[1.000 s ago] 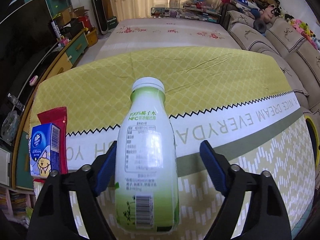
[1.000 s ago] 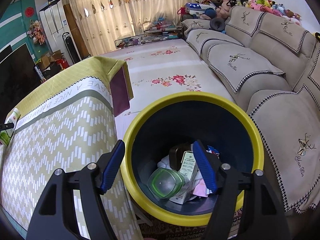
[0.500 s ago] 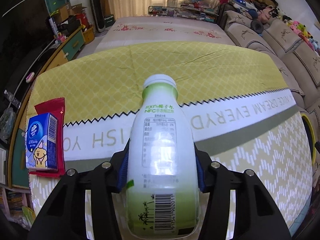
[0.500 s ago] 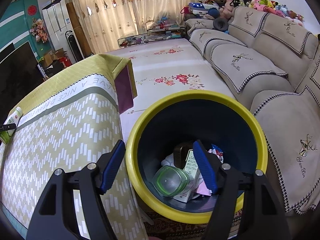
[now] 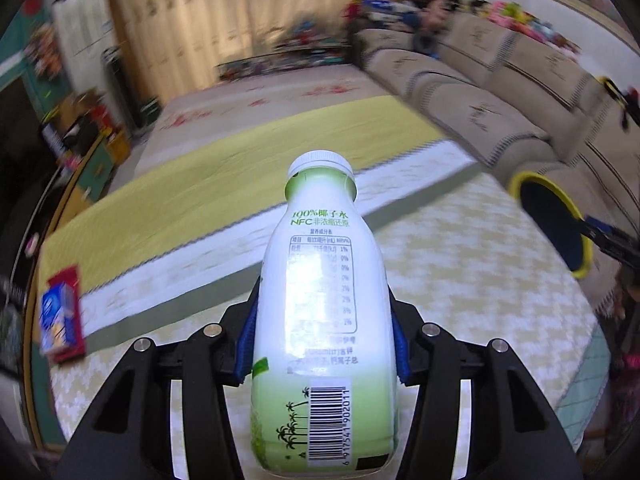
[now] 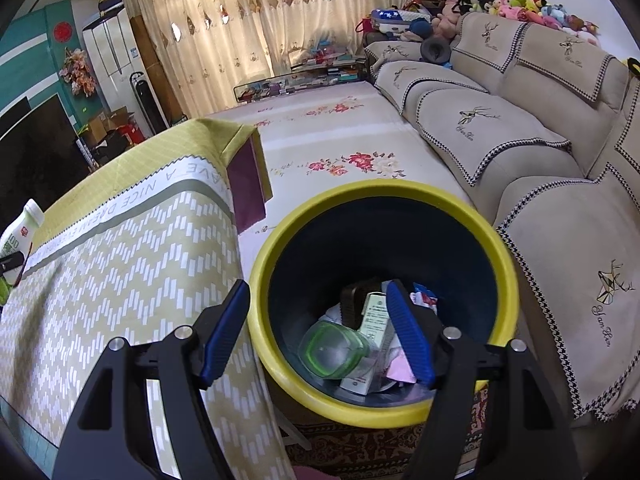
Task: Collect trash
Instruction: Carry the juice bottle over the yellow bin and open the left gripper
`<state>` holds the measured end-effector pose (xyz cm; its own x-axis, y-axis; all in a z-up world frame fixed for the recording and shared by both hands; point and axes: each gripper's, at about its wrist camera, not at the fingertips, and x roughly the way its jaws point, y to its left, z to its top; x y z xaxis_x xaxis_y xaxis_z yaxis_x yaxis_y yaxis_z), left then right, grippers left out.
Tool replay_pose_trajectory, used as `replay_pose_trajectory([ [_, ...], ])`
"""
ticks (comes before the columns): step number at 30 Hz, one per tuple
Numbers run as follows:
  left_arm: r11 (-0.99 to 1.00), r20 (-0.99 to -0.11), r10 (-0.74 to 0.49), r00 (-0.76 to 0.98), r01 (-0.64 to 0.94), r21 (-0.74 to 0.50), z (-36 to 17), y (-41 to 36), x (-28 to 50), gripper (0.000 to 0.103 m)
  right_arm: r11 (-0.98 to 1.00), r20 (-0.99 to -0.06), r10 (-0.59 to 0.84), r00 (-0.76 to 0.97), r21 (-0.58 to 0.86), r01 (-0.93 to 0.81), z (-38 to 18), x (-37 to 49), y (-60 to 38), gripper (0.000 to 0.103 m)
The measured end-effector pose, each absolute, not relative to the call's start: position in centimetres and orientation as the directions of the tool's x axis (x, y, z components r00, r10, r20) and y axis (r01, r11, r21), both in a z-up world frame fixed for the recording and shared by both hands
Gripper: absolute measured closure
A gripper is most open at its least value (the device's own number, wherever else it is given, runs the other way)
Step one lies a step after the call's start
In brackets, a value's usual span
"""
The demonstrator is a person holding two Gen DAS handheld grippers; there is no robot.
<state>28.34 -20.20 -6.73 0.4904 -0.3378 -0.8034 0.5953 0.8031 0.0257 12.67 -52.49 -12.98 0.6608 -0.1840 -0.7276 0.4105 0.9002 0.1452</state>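
Since the earlier frame my left claw (image 5: 322,354) has closed on the bottle (image 5: 324,320) and lifted it off the bench (image 5: 480,280), swinging toward the yellow-rimmed bin (image 6: 380,412). Step in hand: carrying. Next I must bring the bottle over the rim, then release. My right claw (image 6: 316,334) hangs released over the bin, unmoved.

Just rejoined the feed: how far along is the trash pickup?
Done: several items already lie in the yellow-rimmed dark bin. In hand: the left claw grips the white-and-green plastic bottle. Left: the blue tissue pack and red wrapper.
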Motion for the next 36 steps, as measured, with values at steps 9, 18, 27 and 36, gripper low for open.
replay_pose_trajectory([
  [9,0.623,-0.807,-0.458,0.373,0.782,0.008,-6.4,-35.0,22.5,0.051,0.879,-0.687,-0.270,0.675,0.110,0.464,-10.6,7.3,-55.3,0.036],
  [18,0.476,-0.851,-0.468,0.239,0.879,-0.015,-9.1,-49.6,19.5,0.051,0.843,-0.675,-0.317,0.666,0.121,0.524,-10.2,1.9,-58.6,0.033],
  [27,0.430,-0.890,-0.434,0.138,0.900,-0.070,-13.0,-59.3,18.9,0.051,0.831,-0.675,-0.324,0.663,0.131,0.540,-10.7,0.2,-59.9,0.033],
  [36,0.495,-0.860,-0.471,0.198,0.866,-0.072,-13.3,-60.0,20.6,0.027,0.837,-0.681,-0.320,0.659,0.123,0.534,-10.3,0.6,-59.3,0.033],
])
